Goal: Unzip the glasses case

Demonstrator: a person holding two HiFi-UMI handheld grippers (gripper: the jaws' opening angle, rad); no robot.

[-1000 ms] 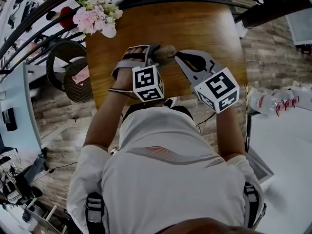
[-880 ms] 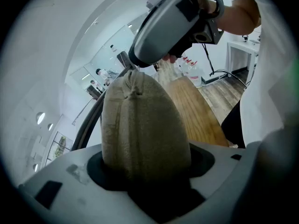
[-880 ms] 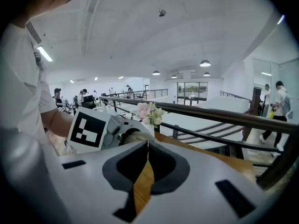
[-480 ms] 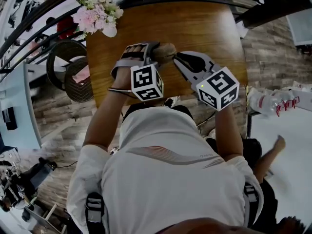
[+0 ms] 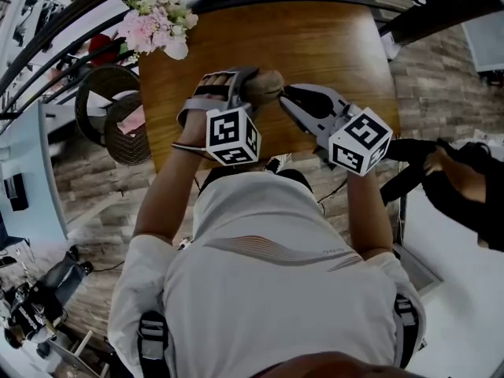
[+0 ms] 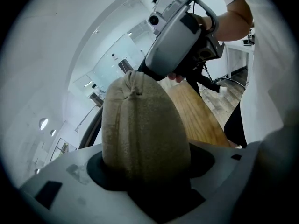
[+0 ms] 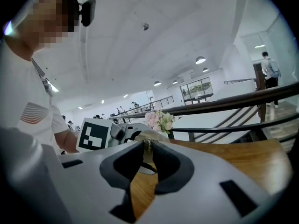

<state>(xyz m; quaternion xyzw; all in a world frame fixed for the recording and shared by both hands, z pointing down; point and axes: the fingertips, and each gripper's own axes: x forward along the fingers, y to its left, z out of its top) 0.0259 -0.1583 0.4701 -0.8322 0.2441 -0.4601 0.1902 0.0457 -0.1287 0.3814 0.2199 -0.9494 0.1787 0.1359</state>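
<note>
The brown wooden table (image 5: 315, 46) fills the middle, with a dark railing (image 5: 94, 22) curving past its far side and a person in dark sleeves (image 5: 453, 179) just off its right edge. A pink and white flower bunch (image 5: 157, 22) stands at its far left corner. The tan glasses case (image 5: 264, 87) sits clamped end-on in the wide-spread left tool (image 5: 246, 85). Each marker cube (image 5: 231, 135) shows black-and-white square patterns. The right tool (image 5: 290, 94) meets the case's end, jaws opening, the zip pull (image 7: 148, 146) between its tips

Wooden table (image 5: 331, 46); pink flower bouquet (image 5: 155, 24) on far-left corner.
</note>
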